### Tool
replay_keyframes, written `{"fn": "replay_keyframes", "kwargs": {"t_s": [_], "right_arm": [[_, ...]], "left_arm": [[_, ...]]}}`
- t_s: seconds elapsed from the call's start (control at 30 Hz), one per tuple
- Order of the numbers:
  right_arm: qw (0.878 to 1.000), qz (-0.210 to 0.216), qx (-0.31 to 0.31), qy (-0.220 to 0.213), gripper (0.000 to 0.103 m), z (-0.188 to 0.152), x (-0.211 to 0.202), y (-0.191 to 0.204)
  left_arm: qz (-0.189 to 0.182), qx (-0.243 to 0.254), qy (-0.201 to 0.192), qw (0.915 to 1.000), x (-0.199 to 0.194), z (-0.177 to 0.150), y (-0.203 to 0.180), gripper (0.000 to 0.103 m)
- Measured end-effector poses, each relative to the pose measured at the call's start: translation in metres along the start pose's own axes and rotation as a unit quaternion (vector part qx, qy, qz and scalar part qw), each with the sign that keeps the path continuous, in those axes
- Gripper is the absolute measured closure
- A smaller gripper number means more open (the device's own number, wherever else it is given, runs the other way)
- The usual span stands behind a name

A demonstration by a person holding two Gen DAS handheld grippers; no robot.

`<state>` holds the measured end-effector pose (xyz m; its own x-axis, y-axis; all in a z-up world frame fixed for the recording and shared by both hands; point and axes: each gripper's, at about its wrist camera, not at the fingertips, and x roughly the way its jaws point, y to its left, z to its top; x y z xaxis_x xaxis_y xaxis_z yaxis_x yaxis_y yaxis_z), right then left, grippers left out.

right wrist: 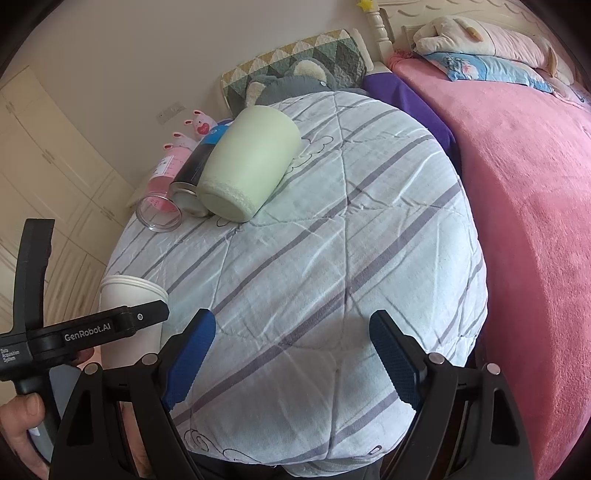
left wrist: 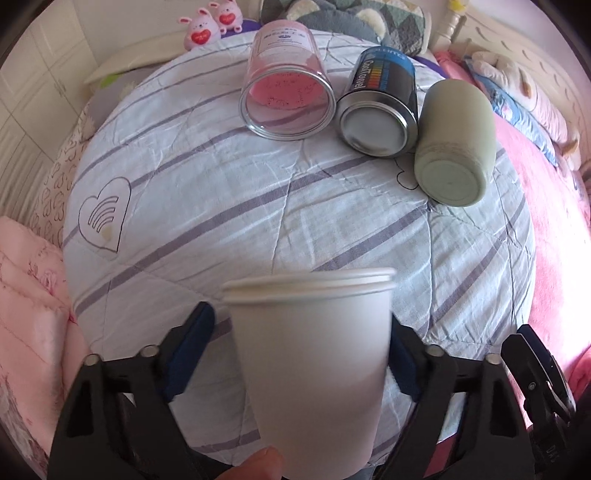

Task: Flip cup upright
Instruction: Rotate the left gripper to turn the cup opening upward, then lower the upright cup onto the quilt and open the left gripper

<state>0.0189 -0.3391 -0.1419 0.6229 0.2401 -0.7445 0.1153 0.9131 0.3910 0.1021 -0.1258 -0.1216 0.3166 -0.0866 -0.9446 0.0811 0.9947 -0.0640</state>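
A white paper cup [left wrist: 310, 365] stands upright, rim up, between the fingers of my left gripper [left wrist: 303, 354]; the left blue pad stands a little off its wall, the right pad is hidden behind it, so contact is unclear. A fingertip shows below the cup. The cup also shows in the right wrist view [right wrist: 131, 314], behind the left gripper's black body [right wrist: 85, 332]. My right gripper [right wrist: 291, 354] is open and empty above the striped quilt [right wrist: 332, 240]. A pale green cup [left wrist: 456, 144] [right wrist: 247, 166] lies on its side, base toward me.
A clear pink jar [left wrist: 286, 81] and a dark can [left wrist: 382, 107] lie on their sides beside the green cup. A pink blanket [right wrist: 528, 221] covers the bed at right. Pink plush toys [left wrist: 210, 24] and pillows sit at the back.
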Motion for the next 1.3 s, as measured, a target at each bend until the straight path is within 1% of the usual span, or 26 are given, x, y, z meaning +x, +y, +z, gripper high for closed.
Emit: {"fn": "replay_keyframes", "kwargs": {"t_s": [0.03, 0.07, 0.23, 0.37, 0.47, 0.53, 0.63, 0.7, 0.97, 1.3], "right_arm": [[1.0, 0.0, 0.0, 0.0, 0.017, 0.0, 0.0, 0.0], [1.0, -0.001, 0.0, 0.0, 0.017, -0.001, 0.0, 0.001], [1.0, -0.003, 0.002, 0.0, 0.017, -0.002, -0.002, 0.002], [1.0, -0.007, 0.003, -0.004, 0.017, -0.004, -0.006, 0.004], [1.0, -0.008, 0.002, -0.008, 0.017, -0.004, -0.009, 0.008], [1.0, -0.009, 0.0, -0.009, 0.017, -0.004, -0.01, 0.013], [1.0, -0.008, 0.0, -0.01, 0.017, -0.006, -0.011, 0.017], [1.0, -0.01, -0.002, -0.009, 0.017, -0.007, -0.011, 0.02], [1.0, -0.016, -0.004, -0.011, 0.017, -0.007, -0.014, 0.024], [1.0, -0.019, -0.005, -0.012, 0.017, -0.01, -0.018, 0.028]], "left_arm": [[-0.001, 0.004, 0.0, 1.0, 0.0, 0.0, -0.001, 0.031], [-0.003, 0.007, 0.0, 1.0, 0.0, 0.001, -0.002, 0.034], [-0.017, 0.028, -0.021, 0.9992, -0.012, 0.007, -0.004, 0.034], [-0.015, 0.046, -0.067, 0.9966, -0.034, 0.015, -0.002, 0.034], [-0.003, 0.055, -0.107, 0.9927, -0.05, 0.019, 0.0, 0.034], [-0.001, 0.056, -0.121, 0.9911, -0.053, 0.023, 0.004, 0.034], [-0.007, 0.055, -0.125, 0.9906, -0.052, 0.03, 0.011, 0.034], [-0.004, 0.06, -0.128, 0.9899, -0.051, 0.031, 0.011, 0.033], [-0.011, 0.067, -0.134, 0.9887, -0.05, 0.019, 0.006, 0.033], [-0.006, 0.076, -0.119, 0.99, -0.036, 0.014, 0.005, 0.033]]}}
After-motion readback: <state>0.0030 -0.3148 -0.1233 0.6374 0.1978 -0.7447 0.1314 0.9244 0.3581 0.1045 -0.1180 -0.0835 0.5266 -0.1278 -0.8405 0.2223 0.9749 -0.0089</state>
